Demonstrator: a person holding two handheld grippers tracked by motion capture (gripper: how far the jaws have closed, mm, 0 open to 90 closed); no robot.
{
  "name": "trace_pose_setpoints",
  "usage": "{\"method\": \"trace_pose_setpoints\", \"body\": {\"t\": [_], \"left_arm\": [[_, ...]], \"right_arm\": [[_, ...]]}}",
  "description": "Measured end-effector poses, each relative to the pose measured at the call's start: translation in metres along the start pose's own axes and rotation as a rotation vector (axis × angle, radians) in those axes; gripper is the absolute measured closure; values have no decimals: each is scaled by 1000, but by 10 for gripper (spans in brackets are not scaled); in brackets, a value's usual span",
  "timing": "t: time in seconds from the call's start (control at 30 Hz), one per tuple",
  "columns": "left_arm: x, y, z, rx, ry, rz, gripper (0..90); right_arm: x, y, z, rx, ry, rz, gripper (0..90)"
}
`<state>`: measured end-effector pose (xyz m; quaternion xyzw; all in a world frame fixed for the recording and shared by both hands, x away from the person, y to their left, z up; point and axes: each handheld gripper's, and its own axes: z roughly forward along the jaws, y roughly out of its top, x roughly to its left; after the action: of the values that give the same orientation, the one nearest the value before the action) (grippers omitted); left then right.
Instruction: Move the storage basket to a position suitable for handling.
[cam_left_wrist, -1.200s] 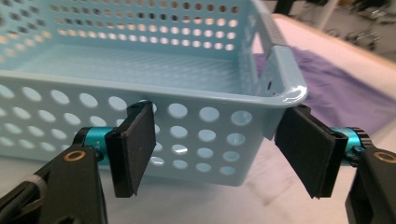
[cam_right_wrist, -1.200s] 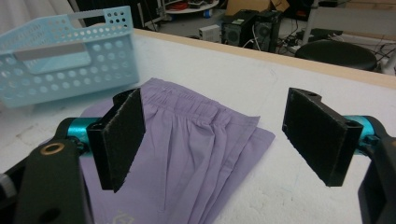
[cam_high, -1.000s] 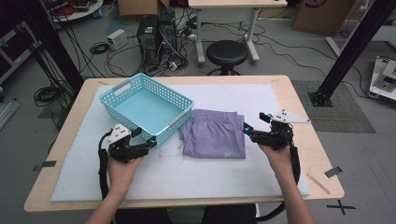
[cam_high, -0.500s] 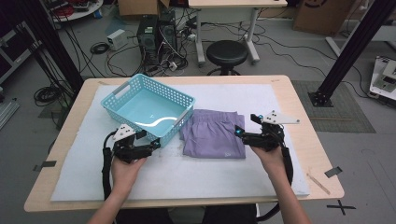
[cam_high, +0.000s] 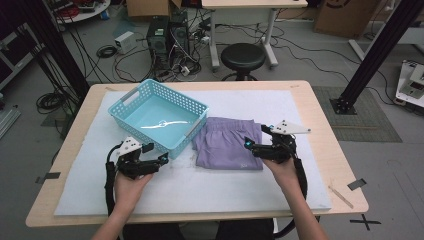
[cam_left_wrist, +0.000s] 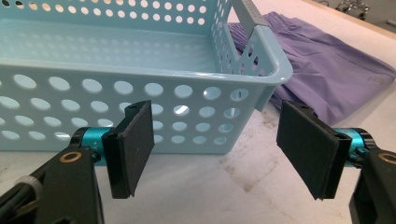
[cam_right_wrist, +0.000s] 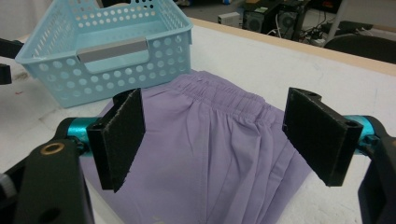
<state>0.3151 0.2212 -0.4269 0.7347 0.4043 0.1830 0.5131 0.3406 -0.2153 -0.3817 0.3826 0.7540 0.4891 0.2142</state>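
Under the wide-open, empty right gripper (cam_right_wrist: 212, 140), folded purple shorts (cam_right_wrist: 219, 154), untouched.

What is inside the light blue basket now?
The light blue basket looks empty: its visible floor shows just a bright light reflection. In the left gripper view, the near wall hides part of its floor.

The basket (cam_left_wrist: 140, 88) is glossy perforated plastic; the shorts (cam_right_wrist: 210, 149) are soft matt cloth, gathered at the waistband.

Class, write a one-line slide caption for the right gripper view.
Open right gripper poised over folded purple shorts beside a blue basket.
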Motion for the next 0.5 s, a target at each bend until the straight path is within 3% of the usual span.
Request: {"method": "trace_pose_setpoints", "body": {"t": [0.03,0.07,0.1,0.33,0.5], "left_arm": [[0,0,0,0,0,0,274],[-4,1,2,-16,-38,13,274],[-7,2,3,-17,-50,27,274],[-15,7,12,-32,-74,49,273],[-17,15,22,-11,-91,50,274]], "right_arm": [[0,0,1,-2,2,-4,215],[1,0,1,-3,2,-2,215],[1,0,1,-4,0,-4,215],[0,0,0,-4,-1,0,215],[0,-1,1,0,-2,-4,215]]}}
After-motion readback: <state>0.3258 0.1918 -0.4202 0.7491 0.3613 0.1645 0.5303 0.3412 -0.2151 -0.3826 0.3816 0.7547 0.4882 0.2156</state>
